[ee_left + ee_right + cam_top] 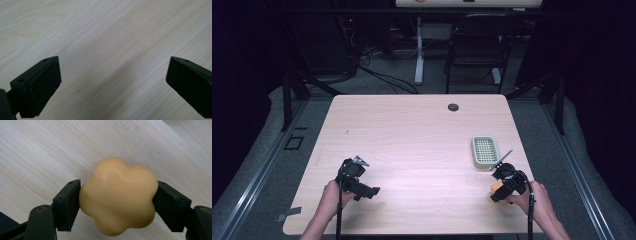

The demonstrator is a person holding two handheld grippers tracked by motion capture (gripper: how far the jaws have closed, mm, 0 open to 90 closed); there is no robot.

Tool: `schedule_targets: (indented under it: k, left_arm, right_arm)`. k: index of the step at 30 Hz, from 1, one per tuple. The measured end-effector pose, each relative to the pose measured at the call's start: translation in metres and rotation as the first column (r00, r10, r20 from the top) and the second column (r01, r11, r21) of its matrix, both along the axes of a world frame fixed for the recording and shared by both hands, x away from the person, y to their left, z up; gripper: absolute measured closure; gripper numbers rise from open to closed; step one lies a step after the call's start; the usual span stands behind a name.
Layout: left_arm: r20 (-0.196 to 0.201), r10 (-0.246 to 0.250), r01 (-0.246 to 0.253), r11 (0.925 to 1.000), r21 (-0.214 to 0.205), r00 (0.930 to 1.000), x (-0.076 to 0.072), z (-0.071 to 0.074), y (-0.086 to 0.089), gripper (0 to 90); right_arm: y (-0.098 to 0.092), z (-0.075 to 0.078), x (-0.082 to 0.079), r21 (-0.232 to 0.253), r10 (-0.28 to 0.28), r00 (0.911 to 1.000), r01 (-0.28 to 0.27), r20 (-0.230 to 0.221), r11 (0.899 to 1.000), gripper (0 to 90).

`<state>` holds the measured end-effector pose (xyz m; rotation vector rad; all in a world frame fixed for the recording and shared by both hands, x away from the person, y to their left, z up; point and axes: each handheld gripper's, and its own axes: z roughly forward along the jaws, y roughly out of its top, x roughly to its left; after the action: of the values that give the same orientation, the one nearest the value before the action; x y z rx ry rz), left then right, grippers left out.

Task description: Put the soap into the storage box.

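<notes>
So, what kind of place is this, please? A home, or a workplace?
Probably a lab or recording studio, not a home. A bare wooden table stands alone on grey flooring, with dark surroundings, loose cables on the floor behind it, and a black chair beyond.

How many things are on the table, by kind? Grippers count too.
Grippers: 2, the left gripper open over bare wood, the right gripper shut on the soap
Flower-shaped yellow soap: 1
Green slotted soap dish: 1, lying empty just beyond the right gripper
Dark round grommet in the table: 1
Total: 5
</notes>
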<state>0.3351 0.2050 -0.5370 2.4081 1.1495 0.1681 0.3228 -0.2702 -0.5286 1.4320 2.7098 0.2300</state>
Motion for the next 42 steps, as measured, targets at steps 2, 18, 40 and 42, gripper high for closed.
schedule_targets:
  k: [2, 18, 40, 42]
  left_arm:
    - [-0.002, -0.001, 0.001, 1.0, -0.001, 1.0, 0.0, 0.0, 0.0, 0.0]
    - [-0.003, 0.002, -0.002, 1.0, -0.001, 1.0, 0.0, 0.0, 0.001, 0.0]
    - [-0.004, 0.003, -0.003, 1.0, -0.001, 1.0, 0.0, 0.0, 0.002, 0.0]
    - [-0.005, 0.002, -0.002, 1.0, 0.0, 1.0, 0.0, 0.0, 0.002, 0.0]
  right_arm:
    - [-0.002, 0.004, 0.002, -0.04, 0.032, 0.999, -0.033, -0.03, 0.999, 26.6]
    - [-0.003, 0.008, 0.005, -0.042, 0.035, 0.999, -0.036, -0.028, 0.998, 26.6]
    - [0.001, 0.014, 0.019, -0.009, -0.004, 0.9998, 0.005, 0.017, 1.0, 26.6]
    - [0.002, 0.016, 0.022, -0.016, 0.002, 0.9999, -0.002, 0.011, 1.0, 26.6]
